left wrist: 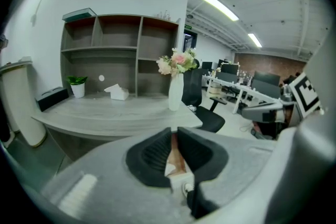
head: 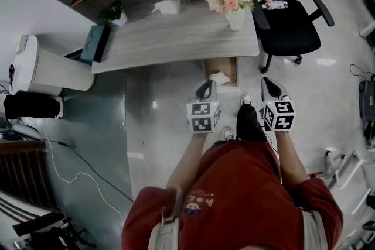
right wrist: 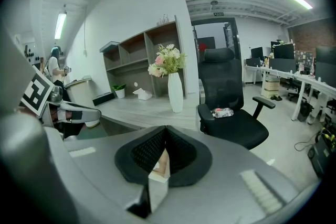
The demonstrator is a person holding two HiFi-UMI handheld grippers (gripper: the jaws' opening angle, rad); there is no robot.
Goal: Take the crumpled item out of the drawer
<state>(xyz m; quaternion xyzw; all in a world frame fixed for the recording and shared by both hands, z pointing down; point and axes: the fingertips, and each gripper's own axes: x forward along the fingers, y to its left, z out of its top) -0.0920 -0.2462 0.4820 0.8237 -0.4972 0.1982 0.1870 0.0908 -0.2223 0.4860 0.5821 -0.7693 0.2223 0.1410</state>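
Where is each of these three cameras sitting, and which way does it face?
Head view: on the person's head, steeply down at the drawer, left gripper, right gripper, sleeves, shoes.
Left gripper view: rides that gripper, along its jaws toward the desk.
Right gripper view: likewise, toward the chair.
Both gripper views share the vase and each other's gripper.

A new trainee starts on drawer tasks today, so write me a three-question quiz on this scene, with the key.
1. Where does the crumpled white item lie?
A. on the desk top
B. in the open drawer
C. on the chair seat
2. True or false: the right gripper has its jaws together with nothing between them.
3. Fill in: the gripper whose tips are right beside the crumpled white item is the ____ one.

Key: 1 B. 2 True. 3 Left: the left gripper.
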